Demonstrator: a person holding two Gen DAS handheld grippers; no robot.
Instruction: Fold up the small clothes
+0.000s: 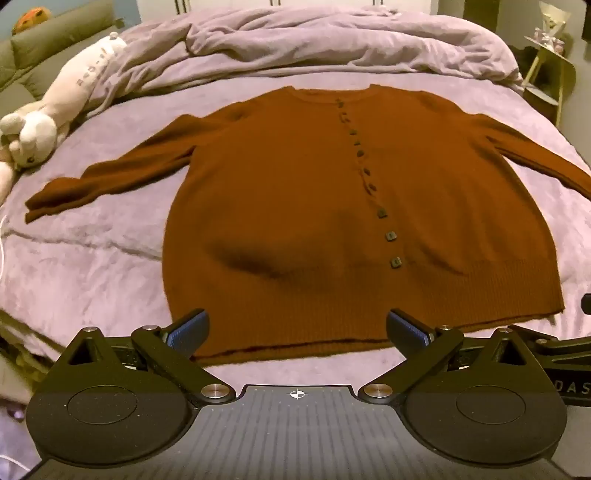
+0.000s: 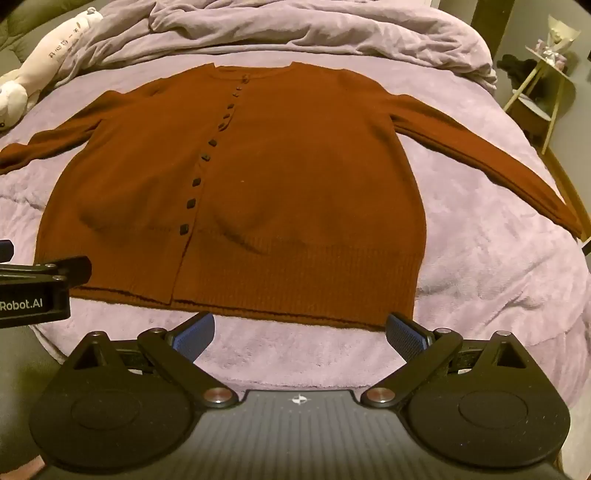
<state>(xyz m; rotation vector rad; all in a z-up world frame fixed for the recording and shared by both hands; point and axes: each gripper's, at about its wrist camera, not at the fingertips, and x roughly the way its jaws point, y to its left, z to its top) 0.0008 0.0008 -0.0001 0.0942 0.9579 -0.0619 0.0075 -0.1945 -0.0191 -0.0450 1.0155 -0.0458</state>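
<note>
A rust-brown buttoned cardigan (image 1: 295, 192) lies flat, front up, on a lilac bed cover (image 1: 92, 258), both sleeves spread out sideways and its hem toward me. It also shows in the right wrist view (image 2: 277, 177). My left gripper (image 1: 297, 328) is open and empty, hovering above the hem near the cardigan's left half. My right gripper (image 2: 300, 332) is open and empty, just short of the hem's right half. The left gripper's body (image 2: 40, 288) shows at the left edge of the right wrist view.
A rumpled lilac duvet (image 1: 332, 40) lies heaped behind the cardigan. A cream plush toy (image 1: 55, 110) lies along the bed's left edge beside green cushions (image 1: 44, 33). A small side table (image 2: 543, 88) stands off the bed at the right.
</note>
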